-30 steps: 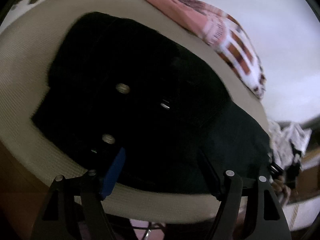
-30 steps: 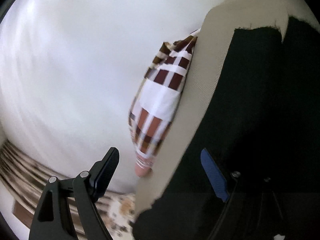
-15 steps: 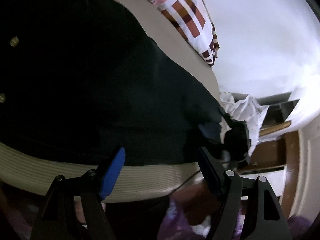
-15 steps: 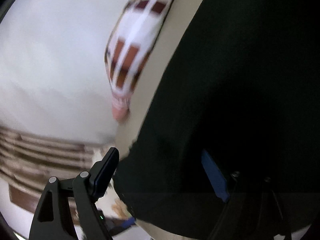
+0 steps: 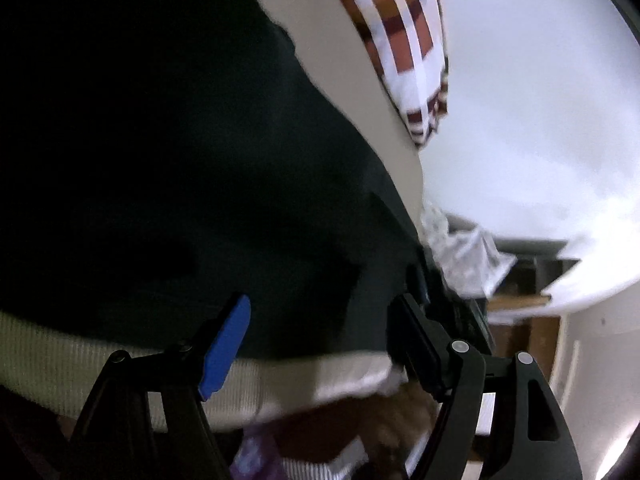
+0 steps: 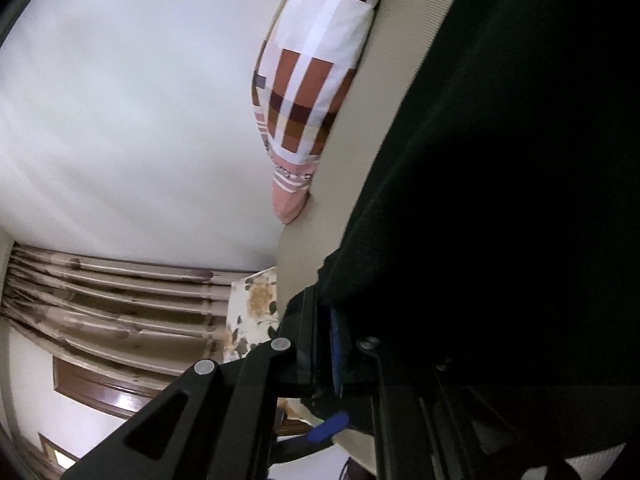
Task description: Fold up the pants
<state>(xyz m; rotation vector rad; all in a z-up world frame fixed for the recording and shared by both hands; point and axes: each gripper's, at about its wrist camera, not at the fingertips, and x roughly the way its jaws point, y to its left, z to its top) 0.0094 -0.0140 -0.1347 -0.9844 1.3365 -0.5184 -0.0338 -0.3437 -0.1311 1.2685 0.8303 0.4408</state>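
Both views are mostly dark pants (image 5: 168, 152) spread on a beige bed (image 5: 360, 92). Right gripper (image 6: 324, 344) has just clamped narrow on a corner of the cloth. Left gripper (image 5: 320, 344) stands wide above the pants' near edge, apparently untouching. Lettering on the checked pillow (image 6: 312, 72) blurs unreadable.

I see the black pants (image 5: 168, 152) spread flat on the beige bedsheet (image 5: 360, 80). Their near corner (image 6: 348, 276) reaches the bedsheet's edge.
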